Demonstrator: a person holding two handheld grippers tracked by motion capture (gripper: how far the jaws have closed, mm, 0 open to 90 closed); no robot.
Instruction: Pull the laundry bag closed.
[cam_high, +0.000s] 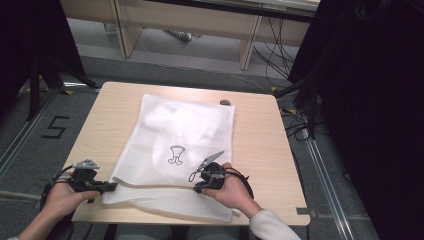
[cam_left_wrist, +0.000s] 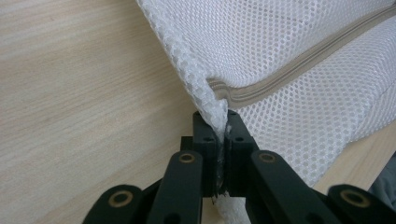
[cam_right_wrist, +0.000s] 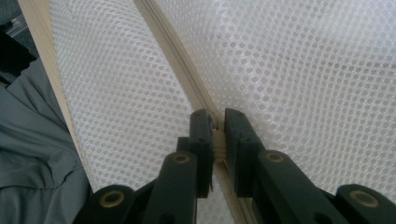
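Mesh laundry bag (cam_high: 175, 145) lies flat across the middle of the high view, white, with a small black printed figure (cam_high: 176, 155) near its centre and pale folded contents showing through its upper half. Its zipper (cam_right_wrist: 184, 70) runs along the lower edge, a beige band that climbs from the bottom centre to the upper left of the right gripper view and crosses the upper right of the left gripper view.

At the lower left of the bag, the left gripper (cam_left_wrist: 222, 122) has its jaws pressed together on the corner fabric, just beside the end of the zipper, pinning that corner. Toward the lower centre of the high view, the right gripper (cam_right_wrist: 217, 122) pinches the zipper line between nearly closed jaws; a small pale piece sits between them, probably the slider or its pull, though that cannot be told for sure.

Judging by this, the bag is braced and the zipper gripped, so the work looks to be early or midway: one end anchored, the pull along the track apparently left to do. Whether the zipper is meant to open or close is unclear.

The light wooden table (cam_high: 260, 135) bears the bag, with a small dark object (cam_high: 225, 102) near its far edge.
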